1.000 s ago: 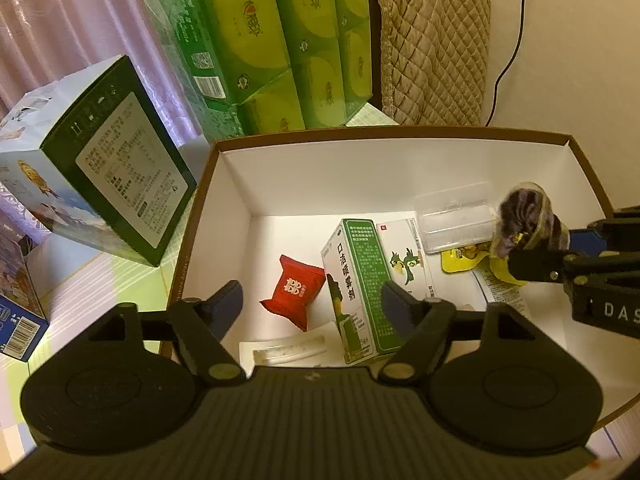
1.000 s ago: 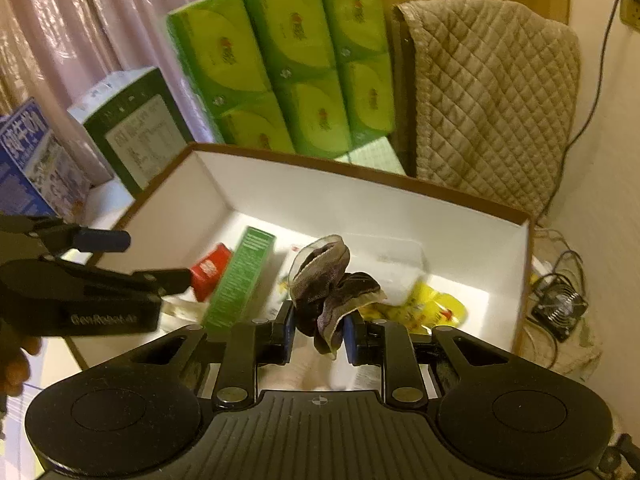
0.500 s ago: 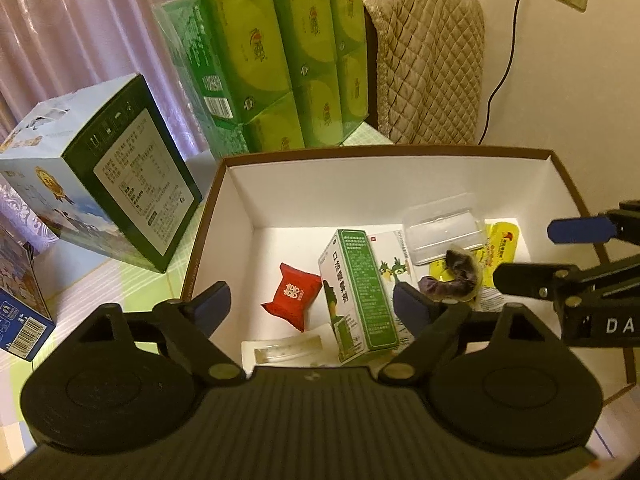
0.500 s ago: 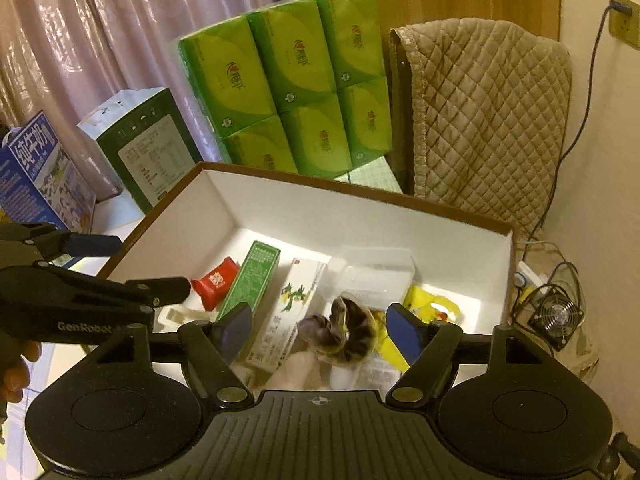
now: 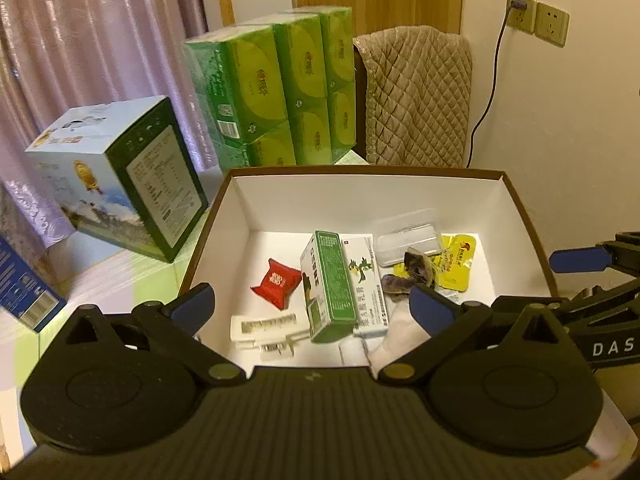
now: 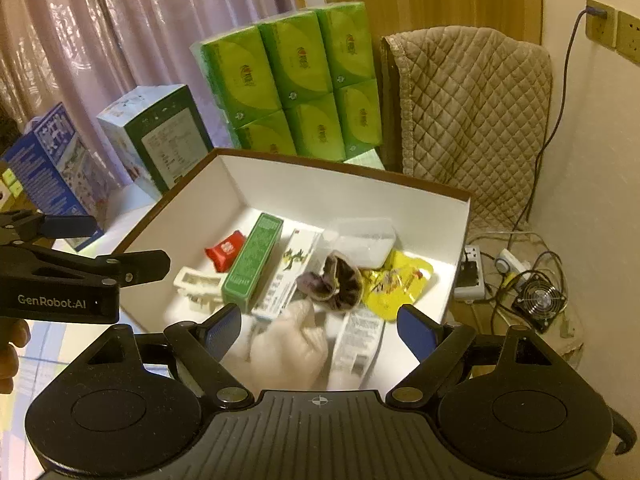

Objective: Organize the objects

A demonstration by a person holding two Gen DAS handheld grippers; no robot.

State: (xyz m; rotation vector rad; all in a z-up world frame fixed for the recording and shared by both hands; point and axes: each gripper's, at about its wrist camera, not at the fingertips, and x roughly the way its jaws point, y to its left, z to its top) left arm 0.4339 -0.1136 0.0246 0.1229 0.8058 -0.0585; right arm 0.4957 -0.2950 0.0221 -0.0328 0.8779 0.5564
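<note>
- Scrunchie point(image 6: 334, 280) lies inside the cardboard box point(image 6: 344, 192), beside the yellow sachet point(image 6: 394, 284) and medicine cartons.
- Right tongs point(image 6: 320, 326) and left tongs point(image 5: 312, 304) both hang spread, empty.
- Nothing loose shows on the desk point(image 5: 132, 276); sorting looks nearly done.

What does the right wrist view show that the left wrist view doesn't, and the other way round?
Only the right wrist view shows the power strip and small fan on the floor beside the box, plus a hand holding the left tool. Only the left wrist view shows the right tool, open, from the side. Both show the open box holding the purple scrunchie, green carton, red packet and yellow packet.
</note>
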